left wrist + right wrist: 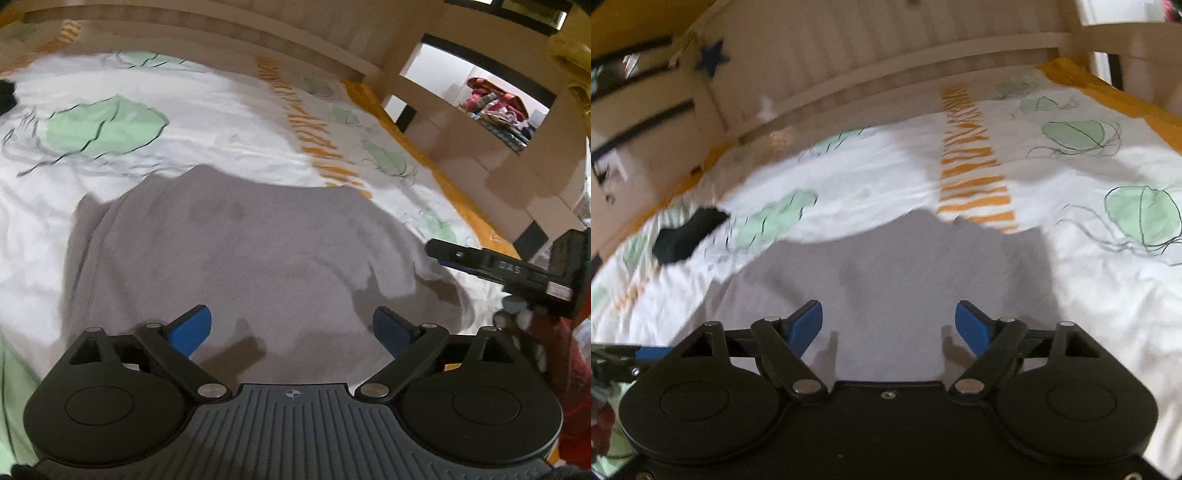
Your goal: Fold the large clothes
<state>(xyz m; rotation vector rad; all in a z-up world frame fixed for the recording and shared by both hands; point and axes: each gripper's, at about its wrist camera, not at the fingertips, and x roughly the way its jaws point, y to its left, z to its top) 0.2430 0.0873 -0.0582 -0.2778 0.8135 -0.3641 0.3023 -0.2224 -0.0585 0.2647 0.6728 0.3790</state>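
Grey cotton garment point(236, 258) lies partly folded on the leaf-print bed sheet point(221, 122) beneath your left tool point(291, 330) and right tool point(888, 326), both wide open and empty; further folds probably remain.

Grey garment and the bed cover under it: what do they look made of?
Grey garment: looks like soft matte knit, probably cotton jersey; it drapes limp with shallow folds and no sheen. Bed cover: looks like thin woven cotton, matte, with fine crisp creases and a printed green and orange pattern. Blur hides the weave on both, so neither is certain.
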